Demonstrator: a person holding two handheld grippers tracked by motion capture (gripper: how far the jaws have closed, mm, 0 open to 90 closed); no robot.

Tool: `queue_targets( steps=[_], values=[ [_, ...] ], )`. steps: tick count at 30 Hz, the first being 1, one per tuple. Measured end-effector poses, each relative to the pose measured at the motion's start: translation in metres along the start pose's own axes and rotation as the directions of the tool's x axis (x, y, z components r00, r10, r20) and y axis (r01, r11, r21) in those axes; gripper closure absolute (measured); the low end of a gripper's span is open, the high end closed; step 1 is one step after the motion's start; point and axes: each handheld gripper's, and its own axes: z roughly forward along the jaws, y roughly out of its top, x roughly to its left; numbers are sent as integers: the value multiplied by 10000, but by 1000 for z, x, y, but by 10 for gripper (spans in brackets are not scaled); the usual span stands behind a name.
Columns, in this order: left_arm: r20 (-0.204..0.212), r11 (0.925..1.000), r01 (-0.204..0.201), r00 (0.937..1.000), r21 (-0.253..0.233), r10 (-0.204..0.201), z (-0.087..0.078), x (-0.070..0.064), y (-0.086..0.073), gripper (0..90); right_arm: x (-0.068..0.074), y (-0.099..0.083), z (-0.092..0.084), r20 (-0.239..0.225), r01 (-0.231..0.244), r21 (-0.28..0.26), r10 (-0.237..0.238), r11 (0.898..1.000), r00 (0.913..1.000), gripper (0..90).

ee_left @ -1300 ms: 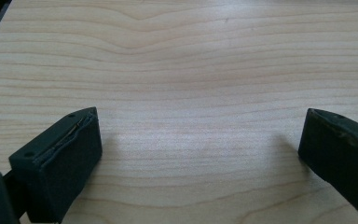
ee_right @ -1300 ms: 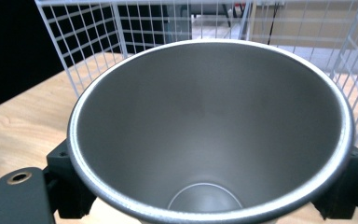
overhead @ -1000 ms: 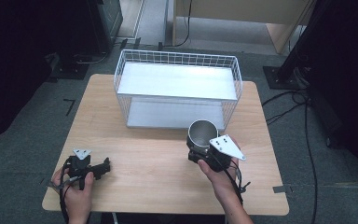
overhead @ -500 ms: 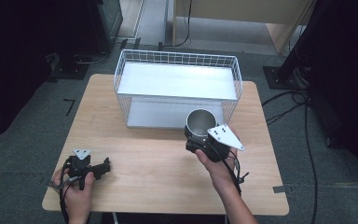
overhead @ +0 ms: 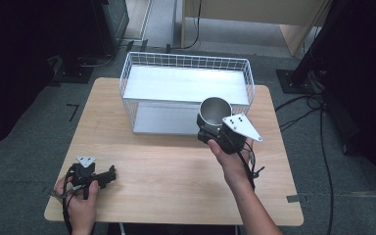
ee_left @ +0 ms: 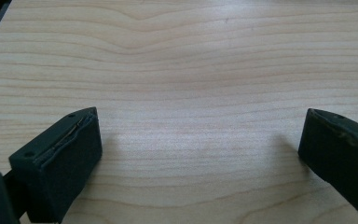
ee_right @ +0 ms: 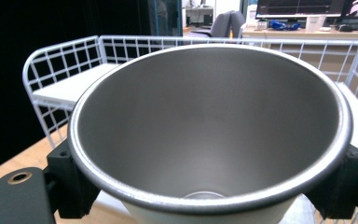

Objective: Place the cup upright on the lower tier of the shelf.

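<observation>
A steel cup [overhead: 215, 111] [ee_right: 209, 135] stands upright in the air, just in front of the wire basket's [overhead: 186, 61] front right wall. My right gripper [overhead: 210, 131] [ee_right: 209, 186] is shut on it, one black jaw on each side of the cup below the rim. The cup is empty inside. My left gripper [overhead: 108, 175] [ee_left: 200, 154] rests low on the table [overhead: 176, 166] at the front left, jaws wide open over bare wood with nothing between them.
The white wire basket holds a pale shelf [overhead: 186, 83] [ee_right: 70, 86] in its upper part and a lower floor [overhead: 166, 120]. Cables [overhead: 318, 117] run over the floor to the right of the table. Bare wood lies between the two hands.
My right gripper has lifted the cup off the table and carried it up and back toward the basket. The left gripper has stayed where it was.
</observation>
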Motion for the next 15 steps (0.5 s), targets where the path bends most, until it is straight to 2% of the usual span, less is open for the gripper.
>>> queue_targets(
  steps=[6,11,15],
  values=[
    [2,10000,-1,10000,-3,1,0,0,0,0,-6,12,10,182,-113,-102,115,9999,9998,136],
    [0,10000,-1,10000,-1,1,0,0,0,0,-13,28,22,355,-379,-202,386,9991,9986,136],
    [6,10000,-2,10000,-11,2,0,0,0,0,-16,35,31,469,-310,-100,314,9995,9984,136]
  ],
)
